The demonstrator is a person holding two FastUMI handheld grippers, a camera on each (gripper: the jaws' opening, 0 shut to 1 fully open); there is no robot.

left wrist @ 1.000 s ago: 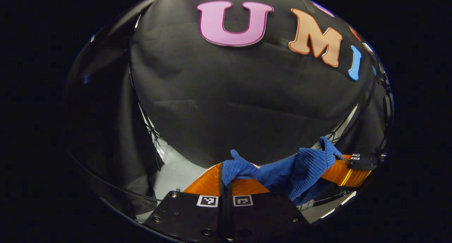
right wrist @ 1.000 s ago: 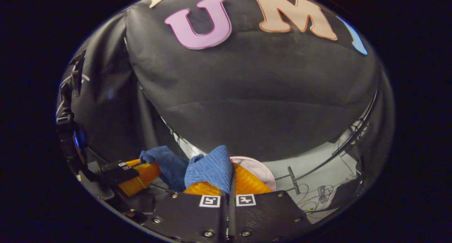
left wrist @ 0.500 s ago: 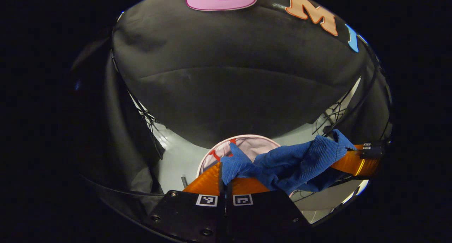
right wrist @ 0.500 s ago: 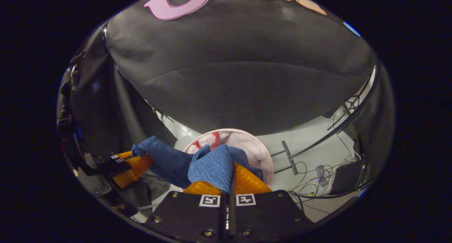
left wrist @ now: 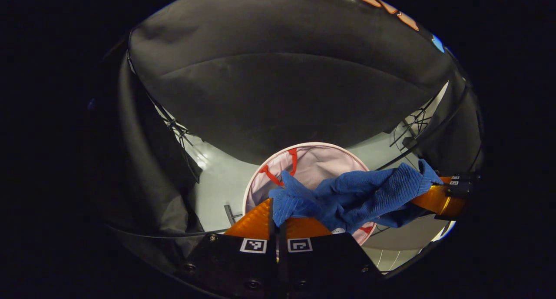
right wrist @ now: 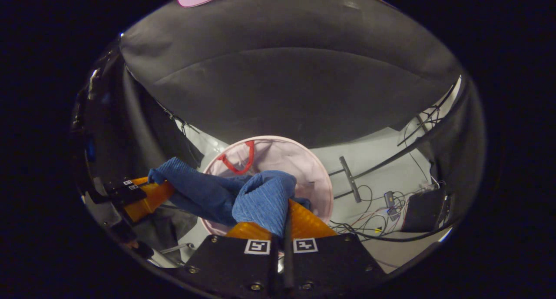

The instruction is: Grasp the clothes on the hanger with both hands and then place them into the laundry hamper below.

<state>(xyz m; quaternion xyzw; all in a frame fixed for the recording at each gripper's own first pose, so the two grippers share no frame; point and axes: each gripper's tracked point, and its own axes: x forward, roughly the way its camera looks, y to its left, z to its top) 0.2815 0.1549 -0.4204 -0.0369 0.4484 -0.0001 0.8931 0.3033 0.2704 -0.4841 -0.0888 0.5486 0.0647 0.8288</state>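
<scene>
**Blue garment now hangs over the hamper mouth**

One blue ribbed garment point(left wrist: 356, 197) is stretched between the two grippers, sagging a little in the middle. It hangs in the air above the open top of the single pale pink laundry hamper point(left wrist: 321, 153), which stands on the light floor point(left wrist: 217, 190) below; the cloth is not yet inside it.

The left gripper point(left wrist: 274, 210) has its fingers pressed together on one bunched end of the garment. The right gripper point(right wrist: 284, 212) is likewise pinched closed on the other end, a fold of cloth draped over its tips. From the left gripper view the right gripper point(left wrist: 438, 194) also shows farther off, clamped on its end of the cloth.

Over the last second both views have tipped downward: a second ago the hamper was only a sliver behind the cloth, and now its whole round rim and red handle point(left wrist: 282, 171) lie open beneath the garment. That suggests the carry is nearly over and the lowering has begun; what remains is to bring the cloth down inside the rim and let go with both grippers.

Count: one garment, one hamper, two grippers. A loose tangle of cables point(right wrist: 386, 212) and a dark box point(right wrist: 423, 212) lie on the floor, well apart from the hamper.
</scene>
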